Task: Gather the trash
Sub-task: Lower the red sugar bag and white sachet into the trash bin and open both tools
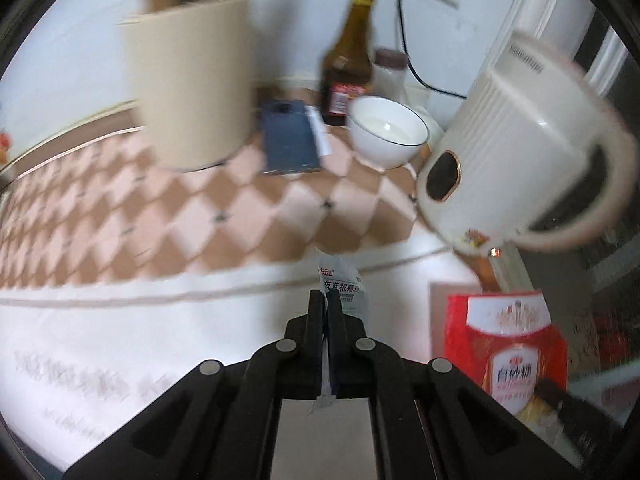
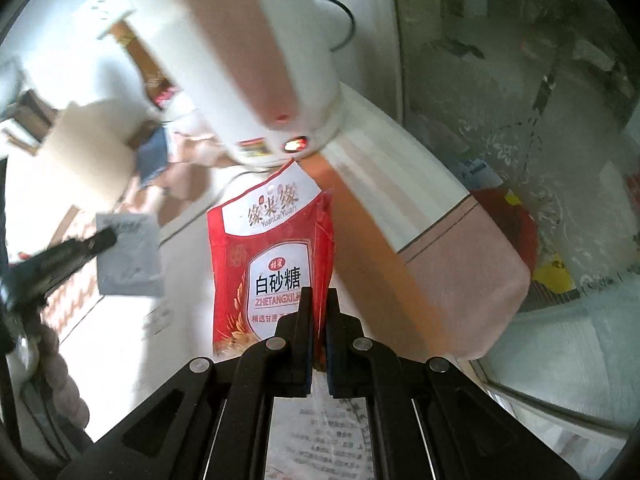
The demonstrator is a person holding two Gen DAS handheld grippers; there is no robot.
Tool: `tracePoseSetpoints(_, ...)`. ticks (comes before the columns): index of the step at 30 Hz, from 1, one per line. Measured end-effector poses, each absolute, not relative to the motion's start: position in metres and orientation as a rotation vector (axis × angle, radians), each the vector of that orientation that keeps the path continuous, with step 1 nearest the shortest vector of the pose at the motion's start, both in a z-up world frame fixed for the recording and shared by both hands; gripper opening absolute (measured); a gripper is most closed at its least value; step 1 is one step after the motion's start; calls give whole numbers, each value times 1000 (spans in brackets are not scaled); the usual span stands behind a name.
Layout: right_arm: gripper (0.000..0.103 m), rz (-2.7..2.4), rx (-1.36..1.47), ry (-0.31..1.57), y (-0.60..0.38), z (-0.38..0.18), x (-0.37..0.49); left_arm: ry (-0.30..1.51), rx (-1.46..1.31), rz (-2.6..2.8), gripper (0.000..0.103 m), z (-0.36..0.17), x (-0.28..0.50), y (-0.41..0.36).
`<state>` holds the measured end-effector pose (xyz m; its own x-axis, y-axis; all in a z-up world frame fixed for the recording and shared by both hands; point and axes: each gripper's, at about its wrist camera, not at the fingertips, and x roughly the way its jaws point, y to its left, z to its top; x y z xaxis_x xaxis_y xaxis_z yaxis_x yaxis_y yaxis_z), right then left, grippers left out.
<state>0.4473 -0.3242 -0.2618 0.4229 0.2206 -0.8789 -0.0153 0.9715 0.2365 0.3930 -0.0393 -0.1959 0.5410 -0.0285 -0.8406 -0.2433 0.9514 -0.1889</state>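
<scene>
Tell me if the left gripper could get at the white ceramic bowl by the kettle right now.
Probably not: the left gripper is shut on a small white sachet, so it has no free grip, though the way to the white ceramic bowl looks open.

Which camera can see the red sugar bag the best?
The right wrist view. The red sugar bag sits in the middle there, held up by the right tongs, with its whole front label facing the camera. In the left wrist view the same bag is off to the lower right, blurry and partly hidden by a dark shape.

Two matte black grippers

Left gripper (image 1: 325, 300) and right gripper (image 2: 319, 296): flat parallel fingers, angular linkage arms with cut-outs, round silver pivot pins.
</scene>
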Motion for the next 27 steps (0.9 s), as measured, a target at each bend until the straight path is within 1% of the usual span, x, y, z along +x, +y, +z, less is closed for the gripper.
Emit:
tracePoseSetpoints(3, 5, 205, 221, 1127, -317, -246, 411, 981, -334, 156, 0, -184, 326, -10)
tracePoseSetpoints(4, 5, 222, 221, 1131, -313, -241, 398, 985, -350, 162, 0, -182, 294, 2)
tracePoseSetpoints(6, 5, 261, 205, 1140, -302, -234, 360, 990, -361, 183, 0, -190, 256, 14)
tracePoseSetpoints(7, 5, 278, 188, 1147, -296, -233, 336, 1003, -372, 196, 0, -195, 221, 25)
tracePoseSetpoints(8, 5, 287, 179, 1153, -292, -233, 319, 1012, -382, 197, 0, -203, 211, 24)
tracePoseSetpoints(10, 5, 312, 165, 1192, -281, -240, 268, 1046, -406, 217, 0, -222, 163, 38)
tracePoseSetpoints(13, 5, 329, 158, 1262, -266, -269, 211, 1131, -424, 250, 0, -268, 105, 54)
tracePoseSetpoints(15, 5, 334, 150, 1339, -255, -304, 178, 1197, -443, 272, 0, -305, 90, 58)
tracePoseSetpoints(17, 5, 330, 145, 1410, -245, -343, 156, 1268, -479, 295, 0, -355, 70, 65)
tracePoseSetpoints(18, 5, 325, 137, 1453, -239, -369, 147, 1289, -492, 303, 0, -373, 66, 66)
tracePoseSetpoints(20, 5, 306, 112, 1512, -230, -414, 137, 1343, -539, 319, 0, -427, 62, 69)
tracePoseSetpoints(23, 4, 268, 58, 1603, -212, -507, 132, 1413, -615, 326, 0, -509, 67, 71)
tracePoseSetpoints(25, 4, 249, 15, 1643, -200, -569, 137, 1450, -672, 328, 0, -574, 75, 73)
tracePoseSetpoints(26, 4, 243, 0, 1653, -195, -592, 144, 1467, -681, 337, 0, -602, 79, 74)
tracePoseSetpoints(27, 4, 241, -20, 1669, -187, -633, 149, 1480, -694, 341, 0, -631, 85, 75)
